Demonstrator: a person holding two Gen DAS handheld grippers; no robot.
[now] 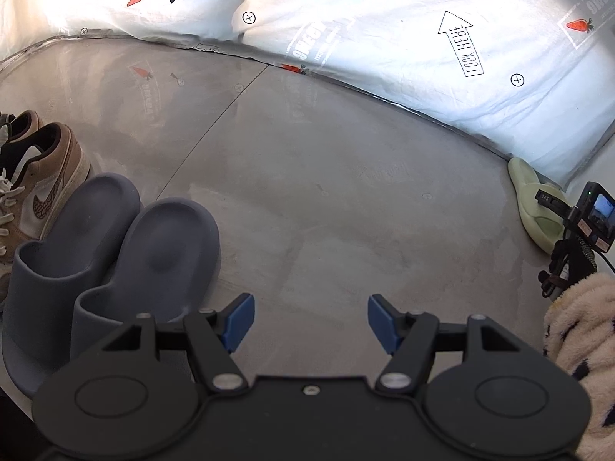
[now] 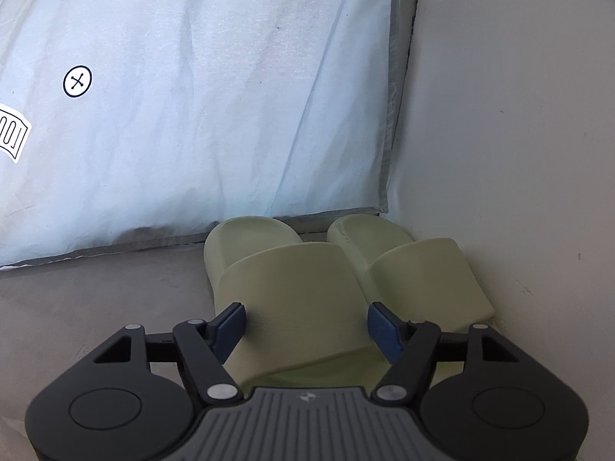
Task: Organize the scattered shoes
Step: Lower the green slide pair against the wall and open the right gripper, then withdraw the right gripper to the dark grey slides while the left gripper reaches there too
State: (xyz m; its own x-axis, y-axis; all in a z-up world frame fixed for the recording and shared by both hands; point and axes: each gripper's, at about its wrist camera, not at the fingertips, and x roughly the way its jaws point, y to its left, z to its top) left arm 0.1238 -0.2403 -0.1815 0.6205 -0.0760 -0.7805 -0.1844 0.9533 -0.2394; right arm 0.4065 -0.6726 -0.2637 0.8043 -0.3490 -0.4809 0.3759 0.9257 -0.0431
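Matt foam green slides (image 2: 307,292), grey slides (image 1: 115,253) — smooth, faintly glossy floor (image 1: 326,176).

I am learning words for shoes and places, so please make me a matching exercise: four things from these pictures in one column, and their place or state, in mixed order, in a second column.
Things:
1. grey slides
2. brown sneaker
3. green slides
4. left gripper

Places or states:
A. open, above bare floor
B. side by side in the corner by the wall
C. left edge of the view, with white laces
D. a pair just right of the sneaker

Pairs: 1-D, 2-C, 3-B, 4-A
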